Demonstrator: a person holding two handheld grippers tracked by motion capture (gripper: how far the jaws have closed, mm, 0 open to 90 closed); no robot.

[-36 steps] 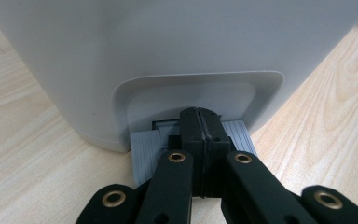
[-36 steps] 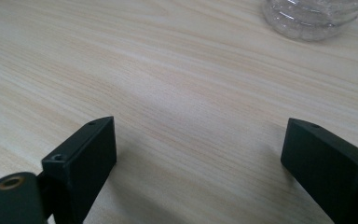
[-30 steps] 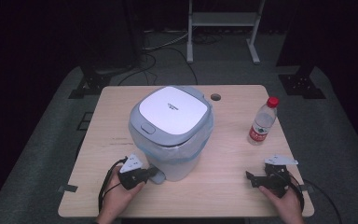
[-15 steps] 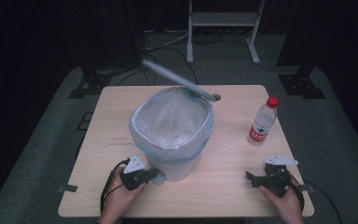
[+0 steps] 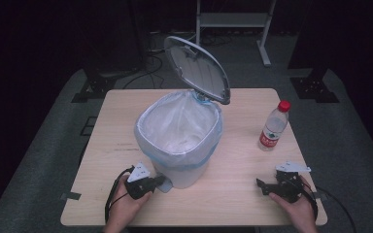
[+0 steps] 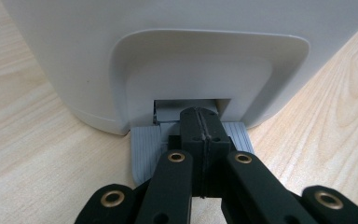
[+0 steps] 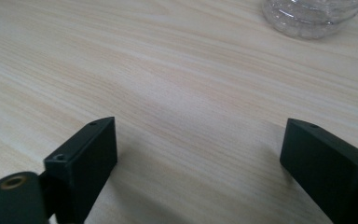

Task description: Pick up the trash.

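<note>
Lid (image 5: 197,68) swung fully up since earlier; left gripper (image 6: 200,122) pressing pedal (image 6: 145,150).

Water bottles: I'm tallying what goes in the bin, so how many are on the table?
1: a red-capped water bottle stands upright right of the pedal bin.

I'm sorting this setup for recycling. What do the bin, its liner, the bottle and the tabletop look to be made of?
The bin looks like moulded plastic: a smooth, matt, pale shell with rounded edges. Its liner seems thin translucent plastic film, wrinkled and folded over the rim. The bottle appears clear plastic with ribbed walls, a red cap and a red label. The tabletop shows pale wood grain, possibly laminate.
</note>
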